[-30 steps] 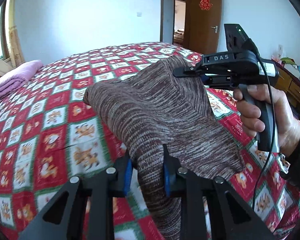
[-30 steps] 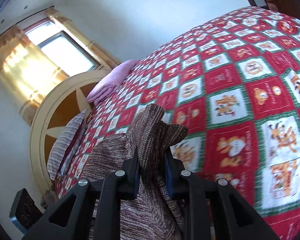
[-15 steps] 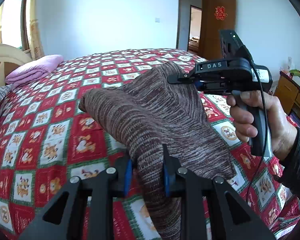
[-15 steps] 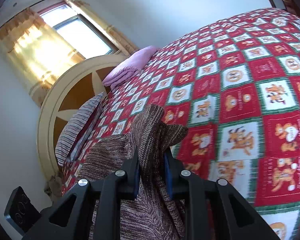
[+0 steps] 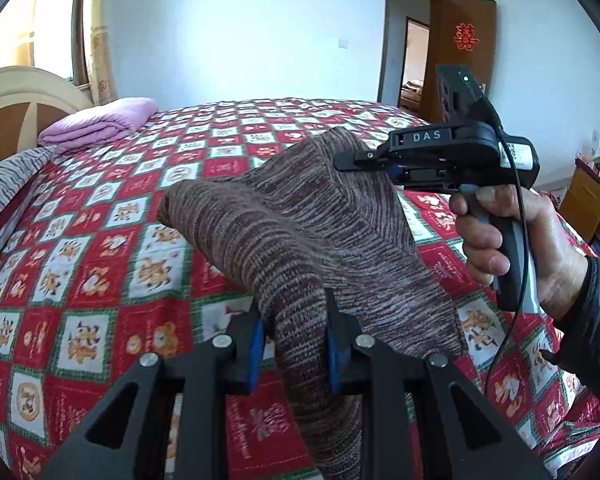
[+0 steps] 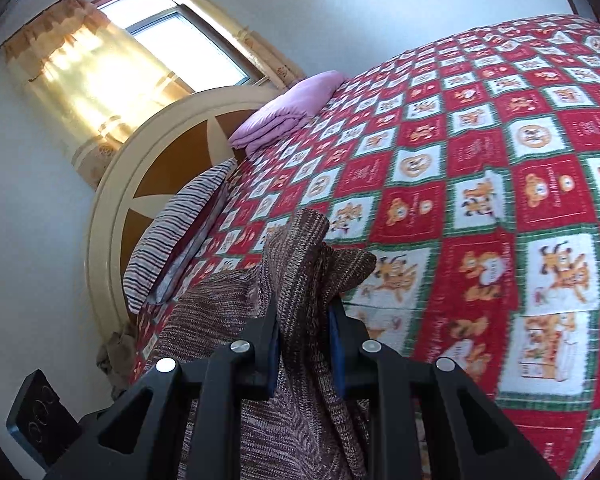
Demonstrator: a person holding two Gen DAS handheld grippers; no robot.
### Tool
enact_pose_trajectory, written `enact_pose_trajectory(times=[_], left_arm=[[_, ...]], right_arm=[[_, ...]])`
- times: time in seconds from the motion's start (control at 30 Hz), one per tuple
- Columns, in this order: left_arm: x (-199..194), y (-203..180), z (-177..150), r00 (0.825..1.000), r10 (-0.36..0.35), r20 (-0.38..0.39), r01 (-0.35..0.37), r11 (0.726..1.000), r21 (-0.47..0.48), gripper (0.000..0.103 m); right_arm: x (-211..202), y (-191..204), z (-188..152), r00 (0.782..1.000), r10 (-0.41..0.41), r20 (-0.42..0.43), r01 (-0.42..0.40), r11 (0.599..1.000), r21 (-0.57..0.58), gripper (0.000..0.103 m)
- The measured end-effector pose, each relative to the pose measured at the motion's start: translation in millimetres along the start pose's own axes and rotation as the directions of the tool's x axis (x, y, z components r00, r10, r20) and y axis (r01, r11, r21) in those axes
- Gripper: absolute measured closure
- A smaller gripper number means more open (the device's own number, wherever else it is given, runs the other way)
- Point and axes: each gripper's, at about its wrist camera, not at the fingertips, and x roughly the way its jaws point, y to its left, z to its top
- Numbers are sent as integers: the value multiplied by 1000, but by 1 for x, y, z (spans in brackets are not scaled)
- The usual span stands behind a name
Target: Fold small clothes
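Observation:
A brown marled knit garment (image 5: pixel 300 232) hangs in the air over the bed, stretched between both grippers. My left gripper (image 5: pixel 294 344) is shut on a bunched fold at its near edge. The right gripper (image 5: pixel 364 160), seen from the left wrist view with a hand (image 5: pixel 512 240) on its handle, clamps the garment's far upper corner. In the right wrist view my right gripper (image 6: pixel 304 336) is shut on a thick bunch of the same knit garment (image 6: pixel 308 256), which drapes down to the left below the fingers.
A red, green and white patchwork quilt (image 5: pixel 100 240) covers the bed. A folded pink blanket (image 5: pixel 100 124) and a striped pillow (image 6: pixel 176 236) lie by the headboard (image 6: pixel 148 168). A wooden door (image 5: pixel 460 60) stands open; a wooden dresser (image 5: pixel 592 200) is at right.
Both grippers have carried the garment sideways over the bed, still clamped. More of the headboard, window and pillow has come into both views.

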Motion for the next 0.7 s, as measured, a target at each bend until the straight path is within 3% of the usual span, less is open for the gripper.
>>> enact_pose_trajectory(times=[0.47, 0.7], left_arm=[[-19, 51, -22, 996, 88, -2, -88, 994, -68, 77], [-9, 80, -42, 989, 133, -63, -140, 982, -125, 77]], right_arm=[[63, 59, 3, 995, 56, -80, -62, 995, -74, 82], [114, 69, -5, 987, 47, -153, -60, 995, -82, 82]])
